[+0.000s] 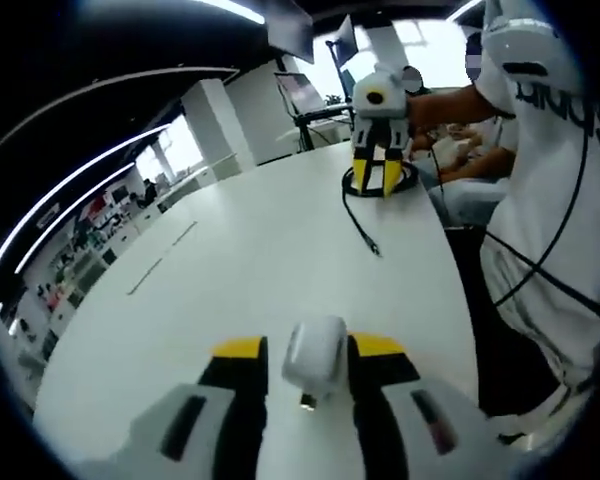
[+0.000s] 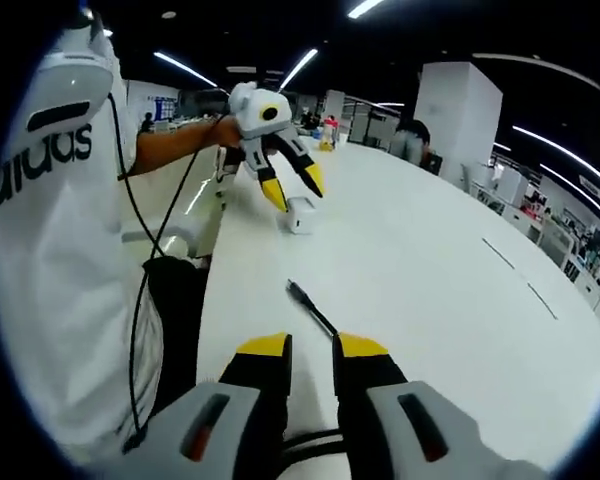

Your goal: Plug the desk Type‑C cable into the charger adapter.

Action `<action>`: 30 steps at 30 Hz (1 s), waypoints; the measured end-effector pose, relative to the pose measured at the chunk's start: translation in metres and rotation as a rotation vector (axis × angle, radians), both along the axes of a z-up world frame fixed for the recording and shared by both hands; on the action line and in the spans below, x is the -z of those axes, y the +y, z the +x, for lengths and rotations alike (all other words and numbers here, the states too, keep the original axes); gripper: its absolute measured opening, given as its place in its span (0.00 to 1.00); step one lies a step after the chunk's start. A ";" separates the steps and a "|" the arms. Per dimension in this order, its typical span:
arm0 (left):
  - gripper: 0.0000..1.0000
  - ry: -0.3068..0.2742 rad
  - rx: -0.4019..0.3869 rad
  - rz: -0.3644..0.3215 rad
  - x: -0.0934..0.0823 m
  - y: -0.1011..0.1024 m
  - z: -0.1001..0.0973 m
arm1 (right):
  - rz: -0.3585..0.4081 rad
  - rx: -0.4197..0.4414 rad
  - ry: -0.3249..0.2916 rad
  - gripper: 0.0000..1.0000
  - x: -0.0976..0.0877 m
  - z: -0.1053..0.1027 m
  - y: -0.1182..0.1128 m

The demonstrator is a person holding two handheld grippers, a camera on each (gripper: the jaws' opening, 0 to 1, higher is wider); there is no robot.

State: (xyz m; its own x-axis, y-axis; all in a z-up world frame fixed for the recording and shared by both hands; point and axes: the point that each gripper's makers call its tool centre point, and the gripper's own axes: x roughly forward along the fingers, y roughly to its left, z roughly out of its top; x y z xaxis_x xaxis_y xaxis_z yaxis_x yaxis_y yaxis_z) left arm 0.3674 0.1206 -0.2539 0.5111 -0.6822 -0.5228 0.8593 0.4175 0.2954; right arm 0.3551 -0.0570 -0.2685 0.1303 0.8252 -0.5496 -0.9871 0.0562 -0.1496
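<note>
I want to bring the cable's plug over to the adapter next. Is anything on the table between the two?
Nothing visible. The left gripper holds the white charger adapter; the right gripper is shut on the black Type-C cable, its plug pointing at the adapter. Between them lies only bare white table.
</note>
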 end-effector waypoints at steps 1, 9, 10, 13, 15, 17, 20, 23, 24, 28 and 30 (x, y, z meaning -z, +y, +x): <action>0.30 0.016 0.010 -0.003 0.000 -0.001 0.000 | -0.004 -0.006 -0.001 0.15 0.001 0.001 0.002; 0.27 0.088 0.064 0.014 0.006 -0.003 -0.001 | -0.030 -0.063 0.002 0.15 0.008 0.003 0.021; 0.27 0.098 0.071 0.017 0.008 -0.003 -0.002 | -0.033 -0.068 0.002 0.15 0.009 0.004 0.023; 0.27 0.117 0.092 0.032 0.011 -0.004 -0.005 | -0.043 -0.090 0.006 0.15 0.012 0.003 0.029; 0.26 0.122 0.092 0.029 0.011 -0.004 -0.004 | -0.045 -0.095 0.007 0.15 0.012 0.003 0.031; 0.26 0.130 0.098 0.031 0.012 -0.003 -0.004 | -0.050 -0.106 0.008 0.15 0.013 0.003 0.033; 0.25 0.145 0.104 0.030 0.012 -0.003 -0.003 | -0.060 -0.123 0.013 0.14 0.014 0.003 0.037; 0.26 0.159 0.114 0.027 0.012 -0.003 -0.003 | -0.077 -0.139 0.017 0.14 0.018 0.003 0.039; 0.25 0.166 0.119 0.028 0.012 -0.002 -0.003 | -0.081 -0.144 0.021 0.14 0.018 0.002 0.039; 0.25 0.192 0.135 0.044 0.013 -0.002 -0.003 | -0.080 -0.161 0.031 0.14 0.017 0.002 0.042; 0.24 0.201 0.144 0.051 0.014 -0.003 -0.002 | -0.087 -0.172 0.039 0.14 0.018 0.001 0.044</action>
State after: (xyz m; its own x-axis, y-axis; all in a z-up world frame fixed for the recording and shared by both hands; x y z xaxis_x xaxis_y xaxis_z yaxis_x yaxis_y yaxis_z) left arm 0.3651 0.1181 -0.2682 0.2927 -0.7104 -0.6400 0.9525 0.2755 0.1297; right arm 0.3565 -0.0134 -0.2867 -0.0315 0.7823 -0.6220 -0.9862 -0.1256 -0.1081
